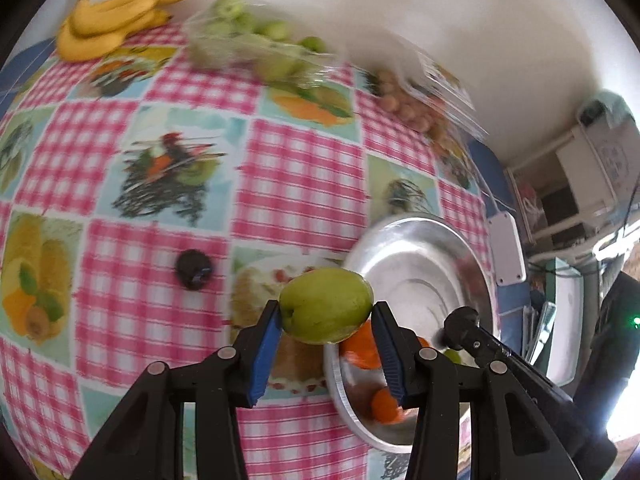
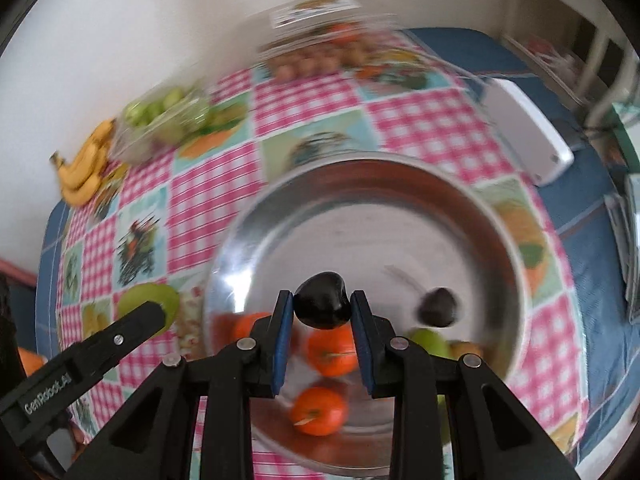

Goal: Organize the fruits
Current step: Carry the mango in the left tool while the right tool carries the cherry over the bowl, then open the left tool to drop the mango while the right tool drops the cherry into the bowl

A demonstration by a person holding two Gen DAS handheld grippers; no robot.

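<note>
My left gripper (image 1: 326, 316) is shut on a green fruit (image 1: 326, 304) and holds it above the left rim of a metal bowl (image 1: 420, 248). My right gripper (image 2: 322, 308) is shut on a dark plum (image 2: 322, 300) and holds it over the middle of the bowl (image 2: 400, 184). In the bowl lie two orange fruits (image 2: 332, 352) (image 2: 318, 410), a green fruit (image 2: 430, 342) and another dark fruit (image 2: 438, 306). A dark plum (image 1: 194, 269) lies on the checked tablecloth (image 1: 296, 184), left of the bowl. The left gripper and its green fruit (image 2: 150, 300) also show in the right wrist view.
A bunch of bananas (image 1: 116, 20) lies at the table's far left corner. A clear box of green fruits (image 1: 256, 40) and a clear box of small brownish fruits (image 1: 416, 96) stand along the wall. A white device (image 1: 506, 248) lies beyond the bowl.
</note>
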